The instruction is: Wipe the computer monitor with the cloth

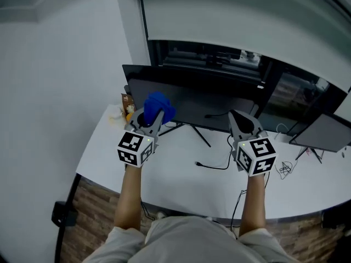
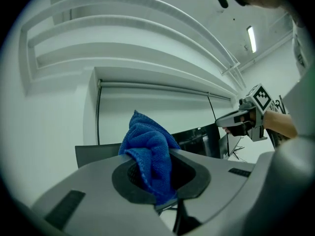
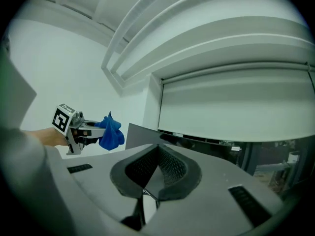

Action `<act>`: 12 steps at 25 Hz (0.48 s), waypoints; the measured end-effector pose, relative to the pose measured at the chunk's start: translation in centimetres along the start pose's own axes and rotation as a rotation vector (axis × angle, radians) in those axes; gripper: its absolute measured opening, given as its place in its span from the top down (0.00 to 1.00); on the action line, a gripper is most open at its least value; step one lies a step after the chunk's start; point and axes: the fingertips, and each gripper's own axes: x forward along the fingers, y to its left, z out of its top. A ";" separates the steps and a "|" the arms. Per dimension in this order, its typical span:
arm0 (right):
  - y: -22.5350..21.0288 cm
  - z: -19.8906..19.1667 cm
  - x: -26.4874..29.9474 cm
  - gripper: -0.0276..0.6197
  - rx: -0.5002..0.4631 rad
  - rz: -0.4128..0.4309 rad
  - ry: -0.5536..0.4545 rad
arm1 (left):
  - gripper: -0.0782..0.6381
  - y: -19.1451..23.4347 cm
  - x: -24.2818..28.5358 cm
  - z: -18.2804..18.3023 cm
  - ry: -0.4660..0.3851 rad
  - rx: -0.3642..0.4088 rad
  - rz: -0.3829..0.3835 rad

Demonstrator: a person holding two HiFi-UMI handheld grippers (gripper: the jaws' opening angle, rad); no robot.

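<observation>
A dark computer monitor [image 1: 208, 100] stands on a thin stand at the back of the white desk [image 1: 170, 174]. My left gripper [image 1: 154, 115] is shut on a bunched blue cloth [image 1: 159, 105], held up in front of the screen's left part. In the left gripper view the cloth [image 2: 150, 149] sticks up between the jaws, with the monitor [image 2: 197, 137] behind it. My right gripper [image 1: 237, 116] hovers before the screen's right part, shut with nothing in it. In the right gripper view its pads meet along one line and the monitor [image 3: 142, 133] lies ahead.
A second monitor [image 1: 324, 131] stands at the desk's right end. A black cable [image 1: 216, 163] trails across the desk between my arms. Small items [image 1: 127, 104] sit by the wall at the back left. A window with a white blind [image 1: 241, 15] is behind the monitor.
</observation>
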 end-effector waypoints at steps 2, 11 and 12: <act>1.7 -0.2 0.6 0.94 -0.022 0.030 0.007 | 0.80 0.3 -1.5 -0.4 0.011 0.027 0.013; 6.6 -1.4 3.1 0.94 -0.085 0.050 0.056 | 0.80 0.4 -5.1 -1.3 -0.003 0.053 -0.001; 7.0 -1.5 3.3 0.94 -0.094 0.048 0.060 | 0.80 0.4 -5.2 -1.5 0.001 0.054 -0.006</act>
